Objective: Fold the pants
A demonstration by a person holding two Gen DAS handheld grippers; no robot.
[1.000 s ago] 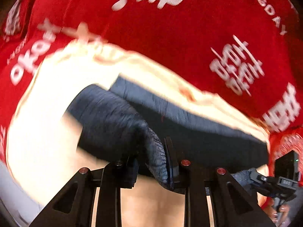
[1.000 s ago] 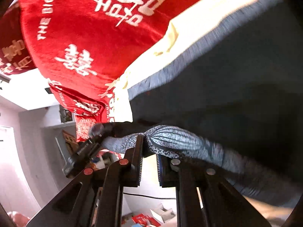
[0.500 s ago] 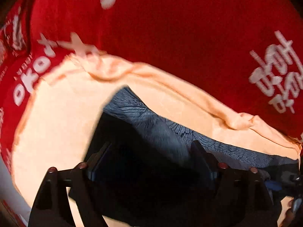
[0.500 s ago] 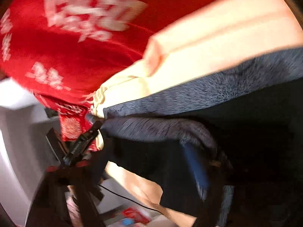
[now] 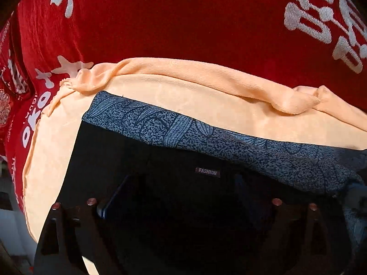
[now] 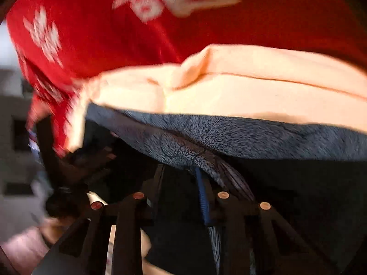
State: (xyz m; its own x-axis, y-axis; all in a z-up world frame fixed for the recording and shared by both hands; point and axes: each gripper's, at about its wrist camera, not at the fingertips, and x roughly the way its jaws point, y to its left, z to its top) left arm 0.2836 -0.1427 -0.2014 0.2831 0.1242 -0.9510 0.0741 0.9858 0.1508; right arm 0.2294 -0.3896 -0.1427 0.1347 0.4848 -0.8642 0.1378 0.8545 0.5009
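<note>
Looking along your left hand-held gripper (image 5: 183, 197), you have its fingers spread wide with nothing pinched, low over the dark top layer of the pants (image 5: 206, 142). The pants lie on a peach cloth (image 5: 206, 96) spread over the red printed cover (image 5: 183, 23); whether a table or a bed sits beneath, you cannot tell. A blue patterned band of the pants runs crosswise ahead of you, from the peach cloth's left corner toward its right edge, and the small "FASHION" label (image 5: 207, 172) sits just beyond your left fingers.

Your right hand-held gripper (image 6: 181, 192) is parted by a narrower gap; a patterned fold of the pants (image 6: 229, 137) drapes past its right finger, but the blur leaves it unclear whether anything is truly held.

The long axis of the folded bundle lies across both grippers, not along them. Judged from this, your left one is nearer the bundle's left end, so any next grasp wants you reaching forward to that patterned edge.
</note>
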